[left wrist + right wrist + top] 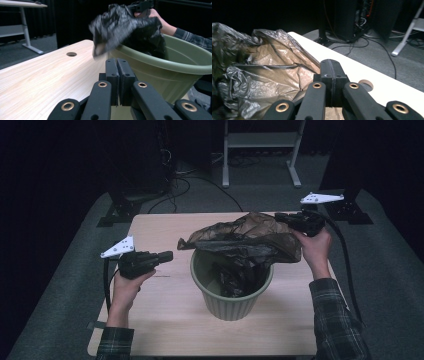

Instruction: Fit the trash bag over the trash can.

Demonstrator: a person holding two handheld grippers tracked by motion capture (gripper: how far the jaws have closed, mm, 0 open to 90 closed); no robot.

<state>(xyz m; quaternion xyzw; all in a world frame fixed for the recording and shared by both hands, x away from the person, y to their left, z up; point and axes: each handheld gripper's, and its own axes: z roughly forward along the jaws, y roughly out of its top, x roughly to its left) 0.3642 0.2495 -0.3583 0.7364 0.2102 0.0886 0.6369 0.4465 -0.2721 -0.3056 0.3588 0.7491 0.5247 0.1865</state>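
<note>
now | green bin [231,292]: black bag [245,242] half inside | right tongs [280,216] pinching bag | left tongs [169,255] pressed together

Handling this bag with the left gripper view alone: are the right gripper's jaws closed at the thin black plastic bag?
Observer: Yes. The right gripper is shut, with its jaws together at the edge of the thin black plastic bag. I cannot tell if film is pinched.
Operator: Does the bag cover the round green ribbed bin's whole rim?
Observer: No. From above it drapes the far rim of the bin; the near rim is bare.
Operator: And my left gripper?
Observer: From above, the left gripper sits left of the bin, apart from it.
</note>
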